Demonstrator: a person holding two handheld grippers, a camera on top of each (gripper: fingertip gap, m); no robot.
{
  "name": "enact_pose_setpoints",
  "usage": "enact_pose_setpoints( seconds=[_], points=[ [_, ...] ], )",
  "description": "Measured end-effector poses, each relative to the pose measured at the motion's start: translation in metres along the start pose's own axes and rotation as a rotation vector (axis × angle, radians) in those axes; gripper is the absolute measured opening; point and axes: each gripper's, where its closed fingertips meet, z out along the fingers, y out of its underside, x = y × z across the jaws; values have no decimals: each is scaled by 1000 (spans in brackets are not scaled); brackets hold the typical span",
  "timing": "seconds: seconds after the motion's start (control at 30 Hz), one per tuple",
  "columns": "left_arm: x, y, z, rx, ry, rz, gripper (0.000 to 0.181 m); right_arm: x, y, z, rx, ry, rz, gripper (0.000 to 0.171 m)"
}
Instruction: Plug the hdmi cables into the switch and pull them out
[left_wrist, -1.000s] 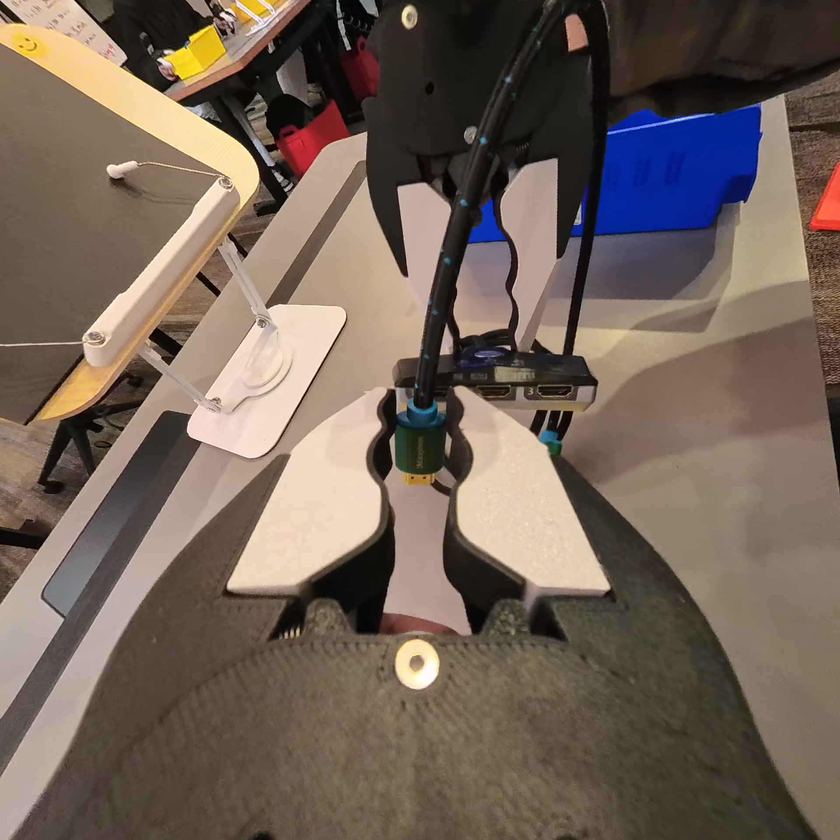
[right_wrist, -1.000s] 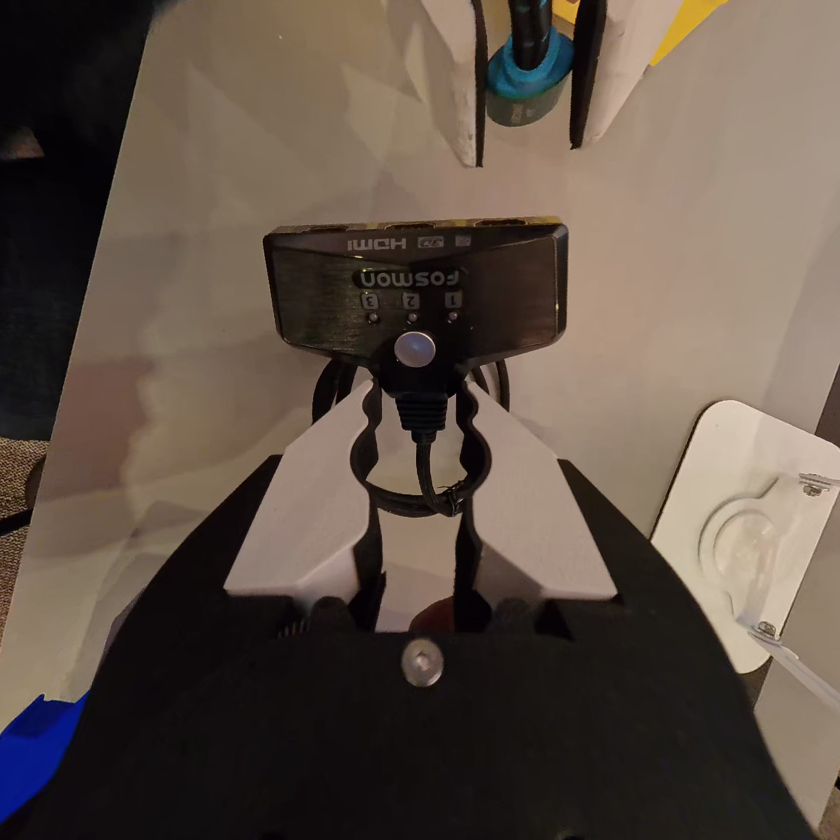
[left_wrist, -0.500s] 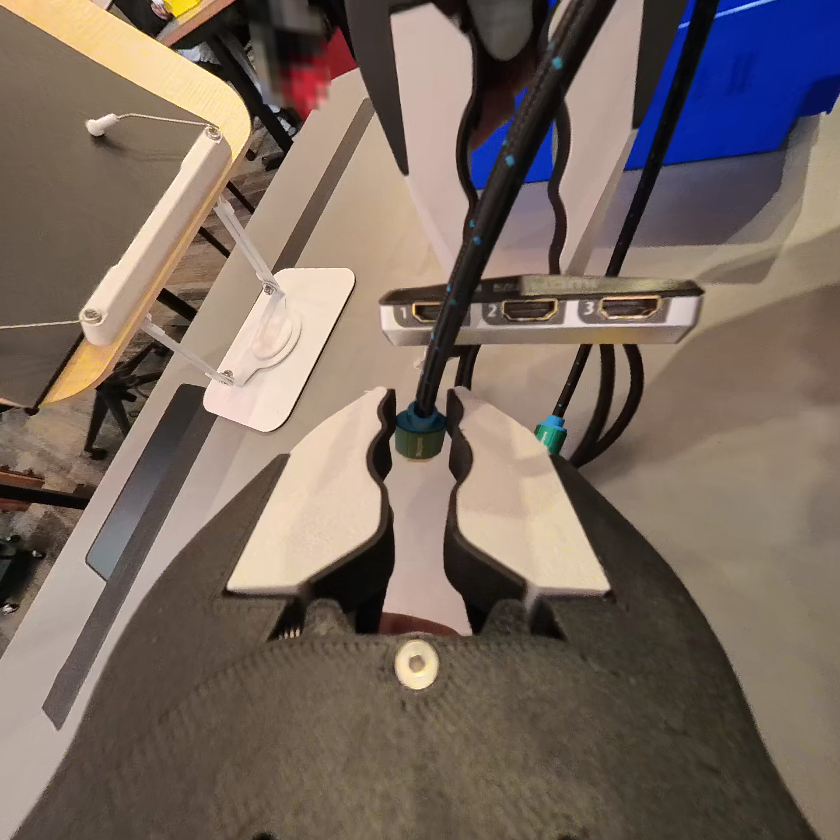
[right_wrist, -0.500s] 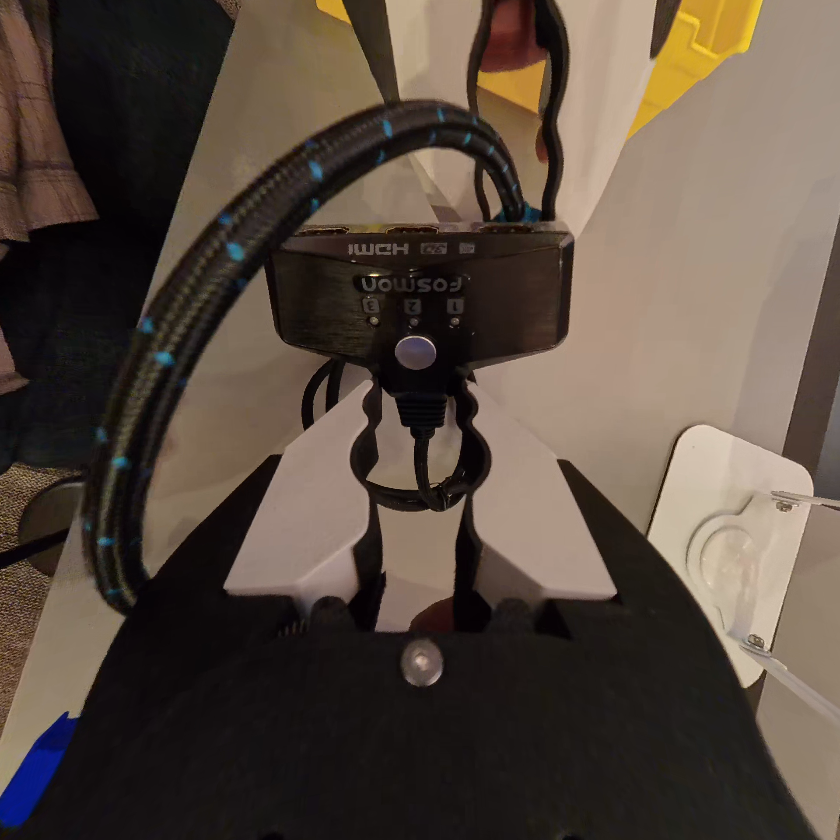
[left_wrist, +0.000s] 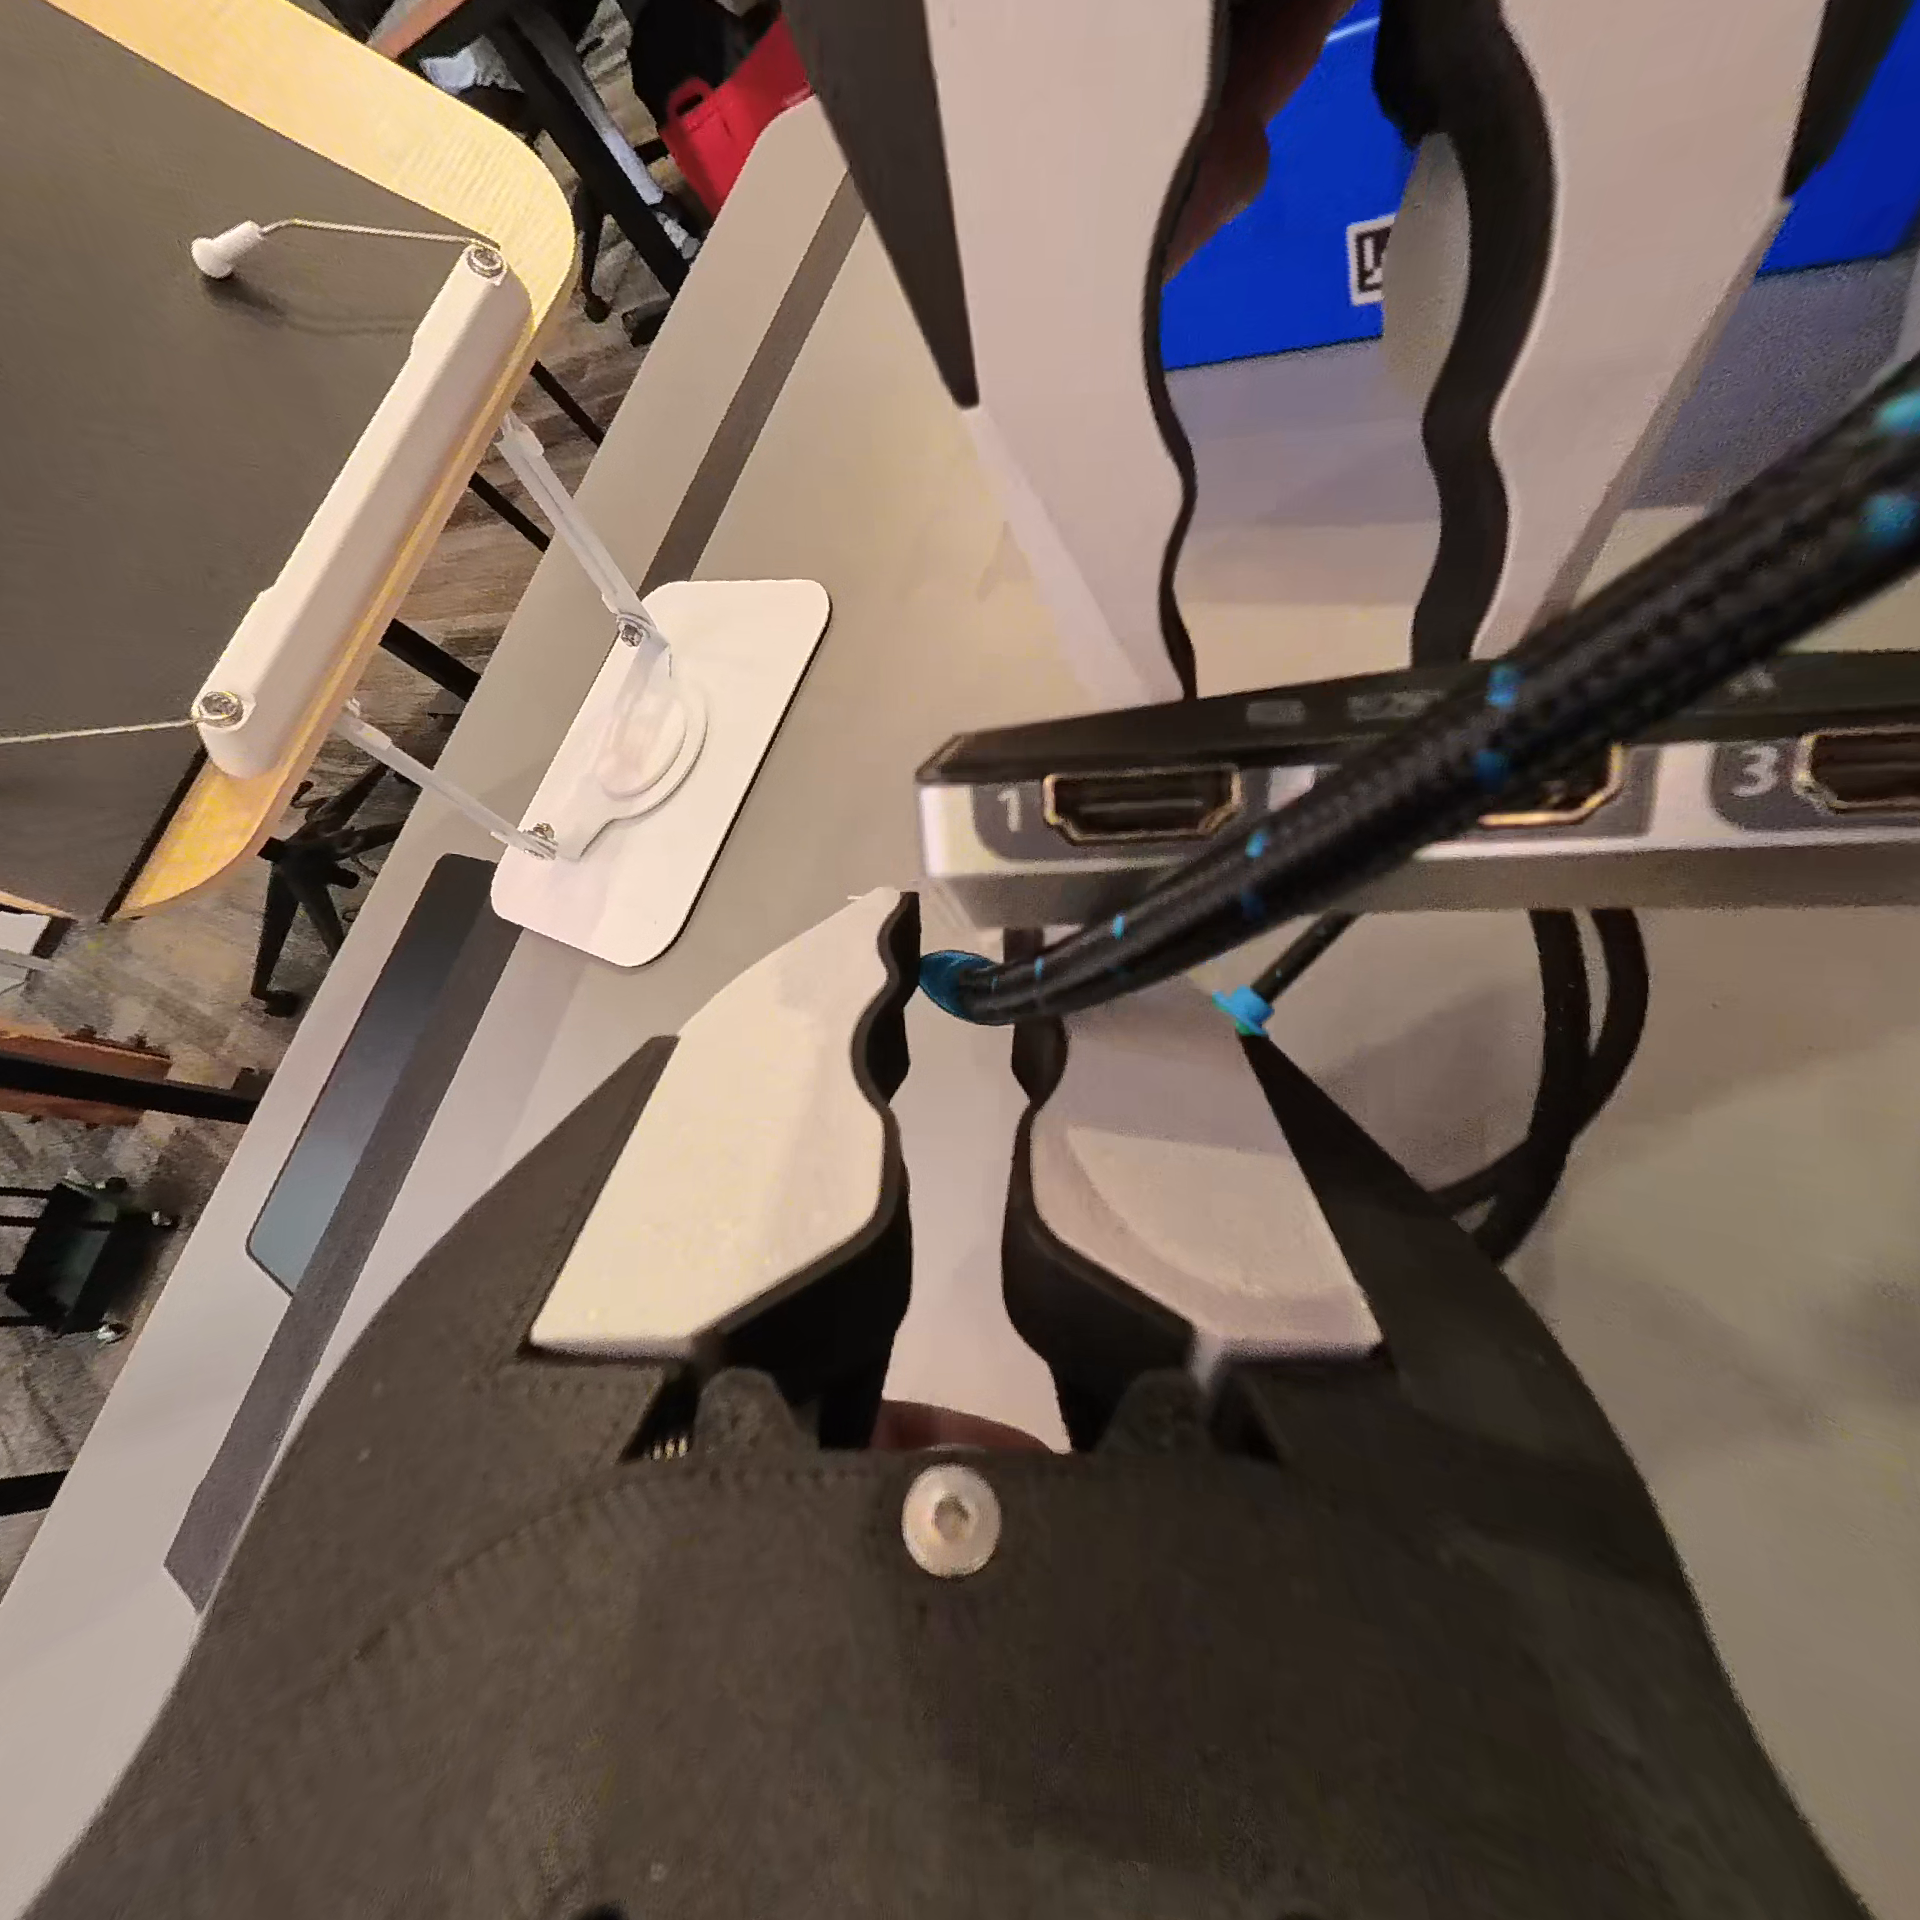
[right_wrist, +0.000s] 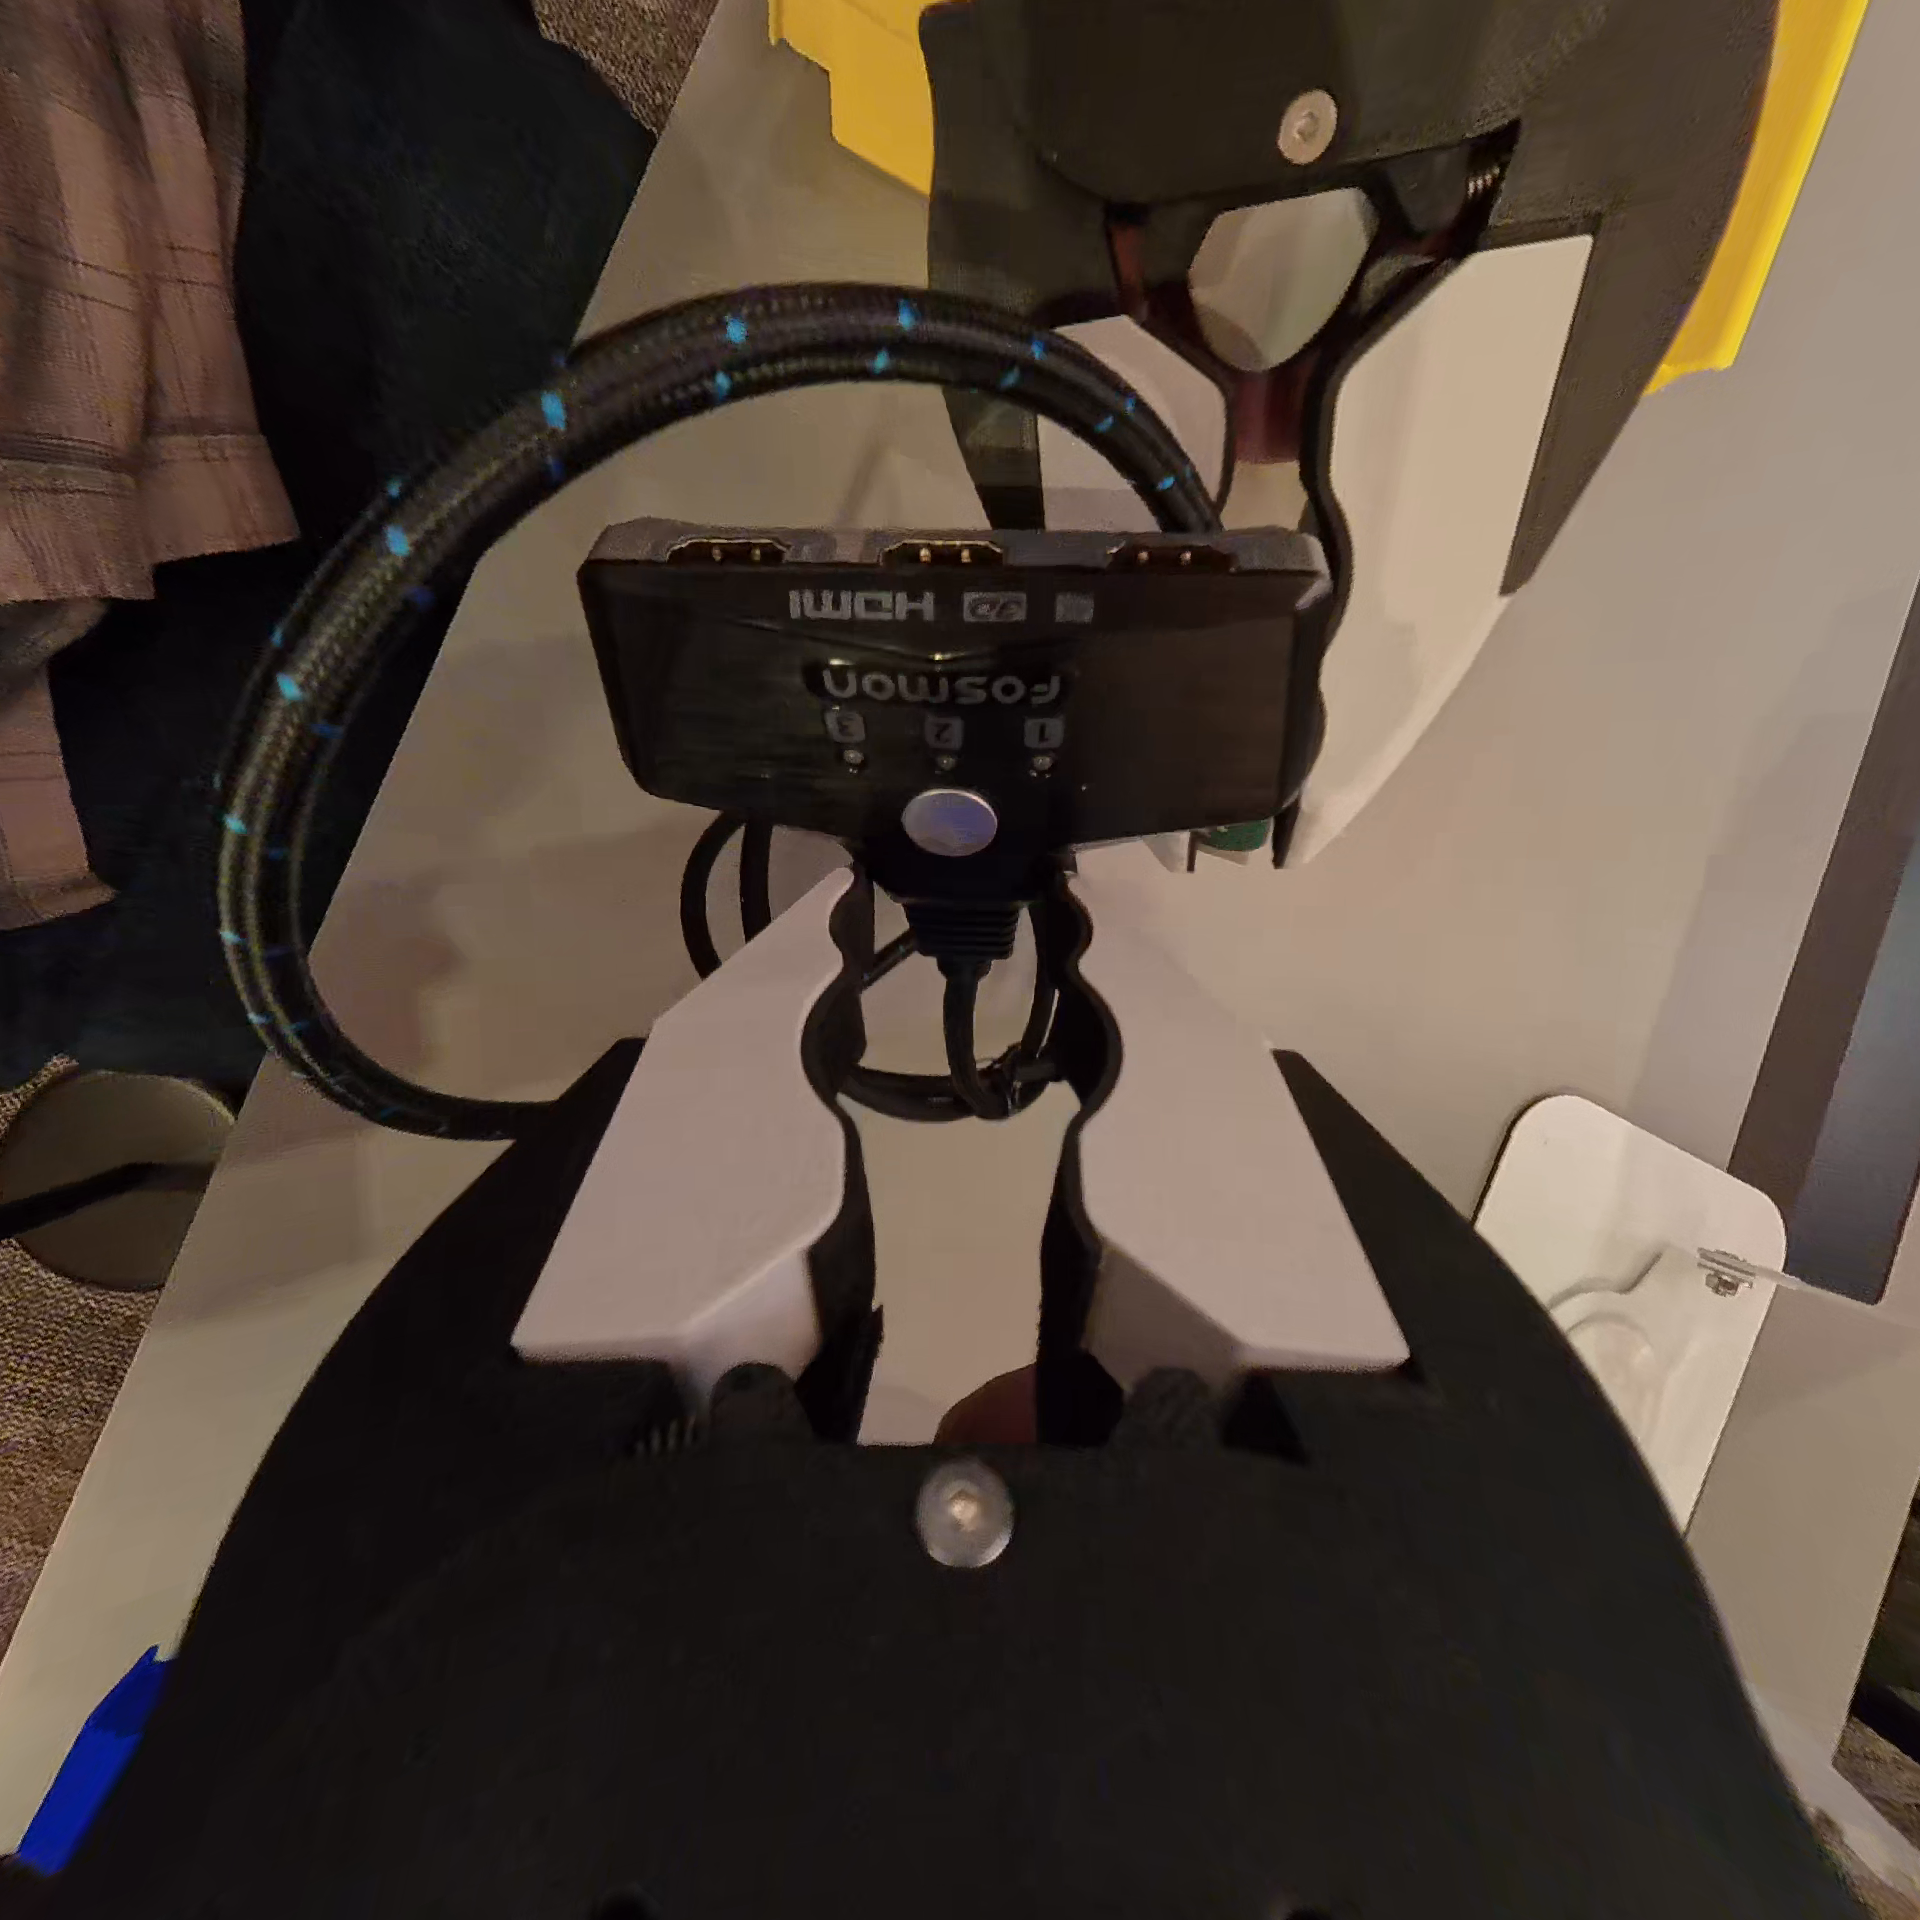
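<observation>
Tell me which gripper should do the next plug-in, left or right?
Left. The left gripper is shut on the braided cable's plug, just below the empty ports of the switch. The right gripper is busy, shut on the switch's rear stem, steadying it.

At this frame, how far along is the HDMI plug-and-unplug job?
Nothing is plugged in: all three ports on the switch look empty. In hand: the right gripper clamps the switch's rear cable end, and the left gripper pinches the braided cable near its plug, below the ports. Left: every insertion and pull-out this frame can show.
</observation>
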Motion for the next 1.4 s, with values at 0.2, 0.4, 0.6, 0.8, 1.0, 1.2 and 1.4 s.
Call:
enact_pose_setpoints(
  seconds=[0.2,0.4,0.6,0.8,1.0,1.2,1.4],
  points=[
    [-10,-2,-5,37,-29,-50,13,2,10,-7,22,25,43,29],
    [-26,-2,-13,53,-82,-73,9,1,38,-15,-4,34,138,27],
    [-29,-2,-15,61,-97,-64,9,2,58,-3,-44,29,207,27],
    [-31,-2,-18,54,-121,-36,9,19,80,10,-86,94,313,24],
    [-26,-15,-30,111,-91,34,9,36,113,23,-177,171,434,0],
    [-26,-14,-33,116,-79,31,9,39,125,29,-239,221,456,0],
    [-29,-25,-39,209,-90,9,9,51,73,-8,36,332,459,10]
  ],
)
